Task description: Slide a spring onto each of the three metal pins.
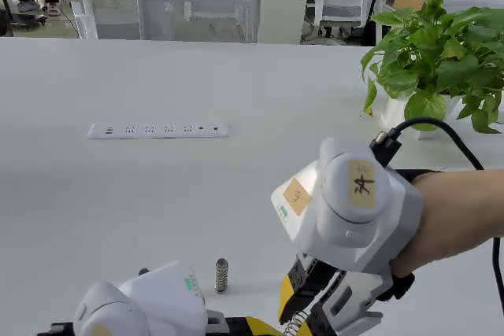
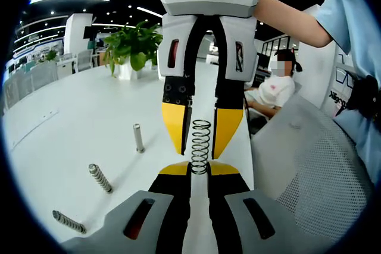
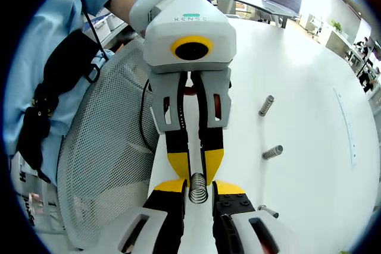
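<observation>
The power strip lies on the table ahead to my left, the potted plant at its far right. Nearer me a spring stands upright on it, left of the right gripper.

Table smooth matt white; spring bright bare metal; pin dull grey metal; chair grey mesh cloth
</observation>
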Action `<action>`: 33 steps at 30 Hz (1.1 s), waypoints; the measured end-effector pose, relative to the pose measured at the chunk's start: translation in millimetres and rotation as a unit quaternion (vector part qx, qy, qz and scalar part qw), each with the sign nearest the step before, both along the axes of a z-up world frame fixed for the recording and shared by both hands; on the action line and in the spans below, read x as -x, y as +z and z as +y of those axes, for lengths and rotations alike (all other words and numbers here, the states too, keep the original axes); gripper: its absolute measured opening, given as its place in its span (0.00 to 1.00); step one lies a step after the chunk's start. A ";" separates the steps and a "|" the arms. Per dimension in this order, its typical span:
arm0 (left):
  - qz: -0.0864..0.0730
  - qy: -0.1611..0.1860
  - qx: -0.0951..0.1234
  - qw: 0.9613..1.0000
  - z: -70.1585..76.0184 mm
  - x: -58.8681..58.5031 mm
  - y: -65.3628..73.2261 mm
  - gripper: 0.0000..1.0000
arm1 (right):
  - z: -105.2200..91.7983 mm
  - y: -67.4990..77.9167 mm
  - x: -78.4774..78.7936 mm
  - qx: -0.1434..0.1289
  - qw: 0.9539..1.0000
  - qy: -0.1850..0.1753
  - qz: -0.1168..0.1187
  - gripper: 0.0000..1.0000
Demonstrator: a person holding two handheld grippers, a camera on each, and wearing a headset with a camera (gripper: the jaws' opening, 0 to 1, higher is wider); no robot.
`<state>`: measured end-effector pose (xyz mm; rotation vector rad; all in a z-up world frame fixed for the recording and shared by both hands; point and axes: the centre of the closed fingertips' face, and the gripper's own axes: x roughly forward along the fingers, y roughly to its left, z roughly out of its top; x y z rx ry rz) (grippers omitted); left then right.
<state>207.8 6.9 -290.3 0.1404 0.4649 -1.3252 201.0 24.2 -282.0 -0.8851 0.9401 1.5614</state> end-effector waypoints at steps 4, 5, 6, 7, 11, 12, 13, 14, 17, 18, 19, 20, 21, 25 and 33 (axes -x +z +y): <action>0.002 0.000 0.004 1.000 -0.8 0.5 1.3 0.06 | -0.6 -0.4 1.1 0.000 1.000 0.000 0.003 0.11; 0.002 0.000 0.004 1.000 -0.9 0.4 1.6 0.06 | -0.5 -0.6 1.0 0.000 1.000 0.000 0.003 0.11; 0.002 0.001 0.005 1.000 -1.0 0.4 1.9 0.06 | -0.5 -0.7 1.0 0.000 1.000 0.000 0.003 0.10; 0.002 0.001 0.006 1.000 -1.1 0.0 2.2 0.06 | -0.6 -0.7 0.7 0.000 1.000 0.000 0.003 0.10; 0.003 0.002 0.006 1.000 -1.0 -0.8 2.3 0.06 | -0.5 -0.7 0.7 0.000 1.000 0.000 0.005 0.08; 0.003 0.002 0.007 1.000 -0.9 -0.7 2.3 0.06 | -0.6 -0.7 1.0 0.001 1.000 -0.001 0.006 0.08; 0.004 0.003 0.007 1.000 -0.9 -0.5 2.1 0.06 | -0.5 -0.9 1.0 0.001 1.000 -0.002 0.007 0.08; 0.003 0.003 0.006 1.000 -0.9 -0.6 2.0 0.06 | -0.6 -1.0 1.0 0.000 1.000 -0.002 0.007 0.08; 0.001 0.004 0.005 1.000 -0.8 -1.1 1.5 0.06 | -0.3 -1.3 0.7 -0.002 1.000 -0.004 0.007 0.08; 0.001 0.003 0.006 1.000 -1.0 -0.7 1.6 0.06 | -0.5 -1.0 1.1 -0.001 1.000 -0.007 0.010 0.08; 0.000 0.004 0.007 1.000 -1.1 -0.7 1.8 0.06 | 0.0 -0.5 0.8 -0.003 1.000 -0.008 0.010 0.08; -0.001 0.004 0.008 1.000 -1.0 -0.9 2.3 0.06 | 0.1 0.0 0.7 -0.004 1.000 -0.012 0.011 0.07; -0.001 0.005 0.008 1.000 -1.0 -0.9 2.5 0.06 | 0.1 0.3 0.6 -0.004 1.000 -0.014 0.012 0.07; -0.004 0.003 0.010 1.000 -2.4 -0.7 3.5 0.06 | -0.5 1.1 1.1 -0.003 1.000 -0.016 0.014 0.07; -0.011 0.002 0.015 1.000 -2.9 0.0 4.9 0.07 | -1.5 1.5 1.8 0.001 1.000 -0.014 0.013 0.07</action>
